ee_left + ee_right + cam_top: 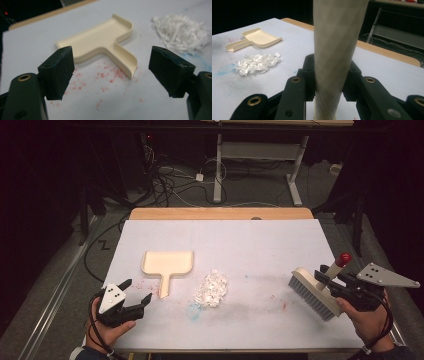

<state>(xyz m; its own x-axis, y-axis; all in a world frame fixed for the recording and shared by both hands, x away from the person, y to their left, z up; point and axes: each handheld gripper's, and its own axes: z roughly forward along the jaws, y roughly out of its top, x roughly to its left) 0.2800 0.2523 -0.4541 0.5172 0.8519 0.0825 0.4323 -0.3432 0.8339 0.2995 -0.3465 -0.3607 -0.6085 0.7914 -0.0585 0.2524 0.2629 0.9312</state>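
A cream dustpan (167, 264) lies flat on the white table top, its handle pointing toward me; it also appears as the dustpan (100, 42) and the dustpan (255, 38). A heap of white paper shreds (211, 289) sits to its right, seen too as shreds (181, 31) and shreds (257, 63). My left gripper (136, 292) is open near the front left edge, its jaws just short of the dustpan handle (125, 60). My right gripper (327, 282) is shut on the cream handle (334, 50) of a brush (312, 292) with a red tip, its bristles near the table at the right.
Red specks (105, 75) and a blue smear (192, 310) stain the table top (260, 245). A wooden strip (220, 213) runs along the far edge. Beyond it are floor cables (170, 185) and a white desk frame (260, 165).
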